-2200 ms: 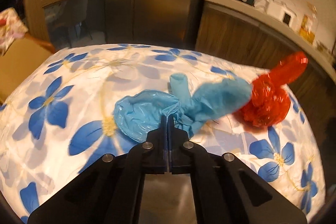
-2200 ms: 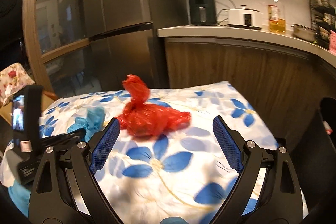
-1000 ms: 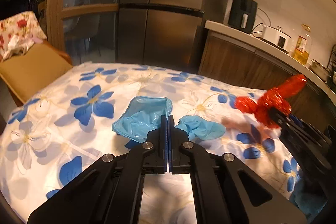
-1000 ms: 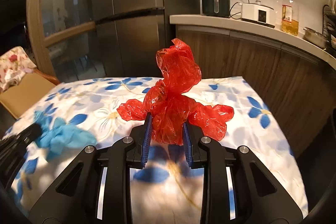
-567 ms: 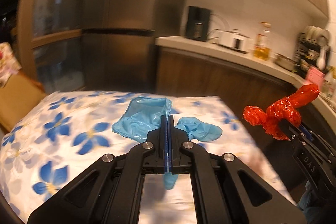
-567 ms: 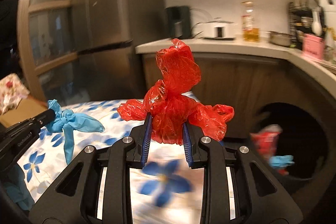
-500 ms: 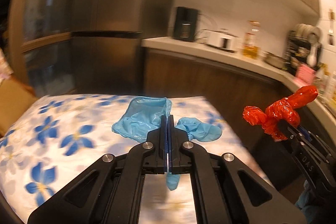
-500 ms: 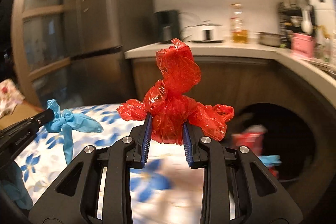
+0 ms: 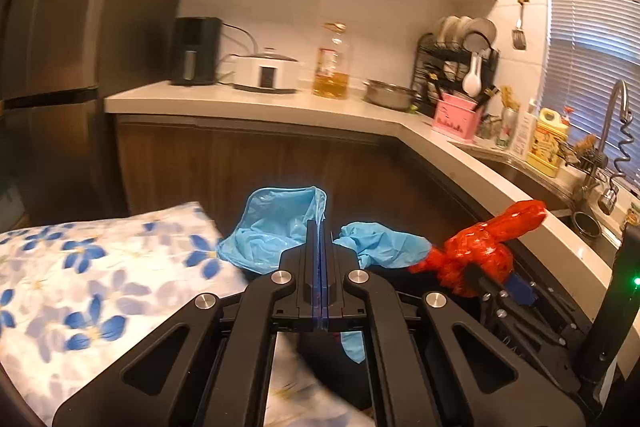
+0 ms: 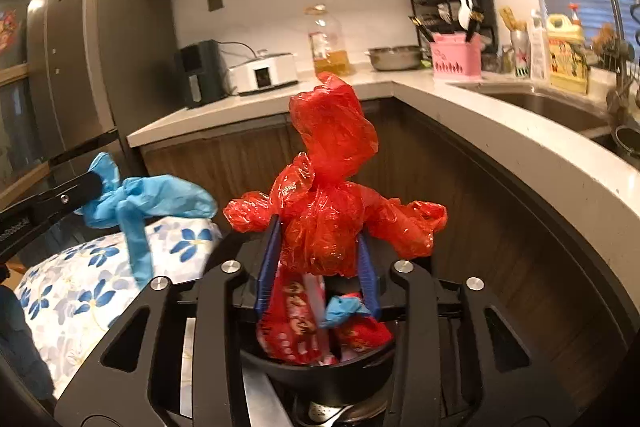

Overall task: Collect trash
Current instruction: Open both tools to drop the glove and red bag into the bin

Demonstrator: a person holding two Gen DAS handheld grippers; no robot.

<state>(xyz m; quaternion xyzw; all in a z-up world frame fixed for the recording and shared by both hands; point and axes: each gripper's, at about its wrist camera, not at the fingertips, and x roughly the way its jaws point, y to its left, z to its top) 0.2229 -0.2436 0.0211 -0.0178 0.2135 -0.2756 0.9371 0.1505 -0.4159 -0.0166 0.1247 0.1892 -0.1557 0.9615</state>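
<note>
The left hand-held gripper [image 9: 322, 255] is clamped tight on a crumpled blue plastic bag [image 9: 276, 227], carried clear of the flowered bench [image 9: 80, 267], presumably for the bin. The right hand-held gripper [image 10: 318, 267] has just been spreading its jaws with the red plastic bag [image 10: 332, 195] between them; whether the blue pads still press it I cannot tell. It sits directly above the black trash bin [image 10: 320, 375], which looks like a release for dropping.

Only the right wrist view looks into the bin, showing red wrappers [image 10: 292, 319] and a blue scrap [image 10: 344, 307] already inside. The left view instead shows the red bag off to the right, beyond the bench edge.
</note>
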